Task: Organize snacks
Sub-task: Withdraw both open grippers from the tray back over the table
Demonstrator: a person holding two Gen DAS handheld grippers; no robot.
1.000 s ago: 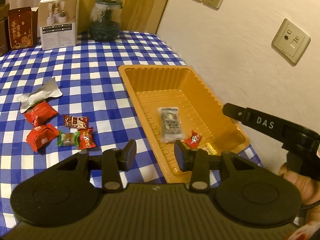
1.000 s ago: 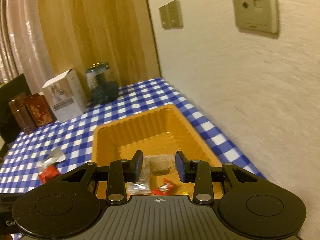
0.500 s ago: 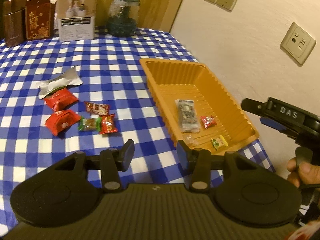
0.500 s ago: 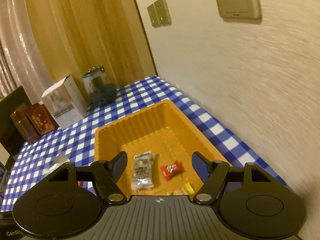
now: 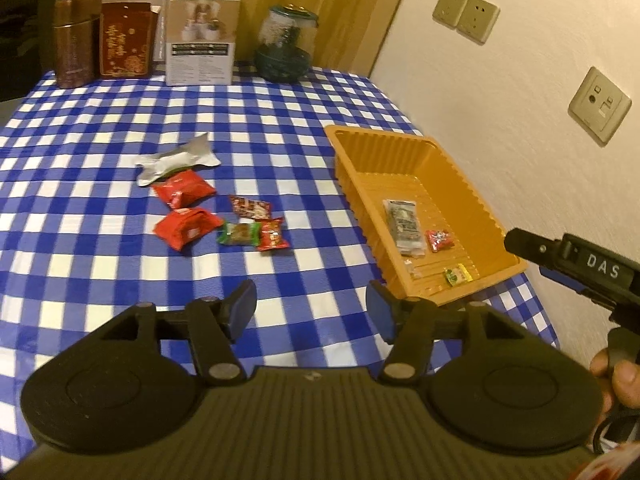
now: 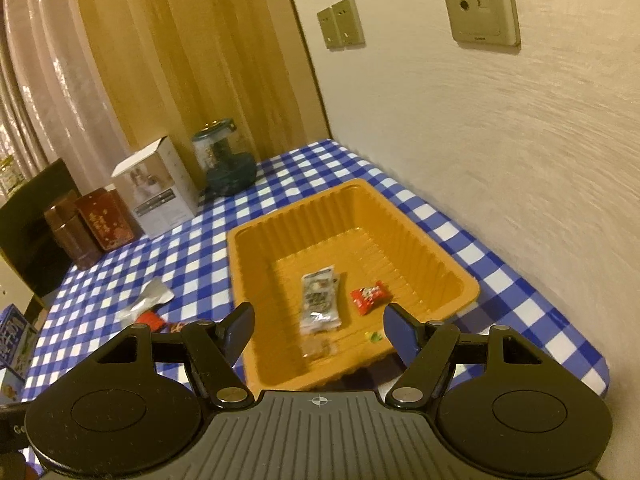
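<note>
Checked table [image 5: 100, 120], orange tray [image 5: 472, 184] smaller, both hand-held grippers' jaws just opened, empty

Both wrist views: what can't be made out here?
- Right wrist view: the red snack packs on the tablecloth are mostly hidden behind the right hand-held gripper.
- Right wrist view: the small clear wrapper near the orange tray front is blurred, contents unclear.
- Left wrist view: print on the green-yellow candy is too small to read.
- Left wrist view: the hand is cut off by the right edge.
</note>
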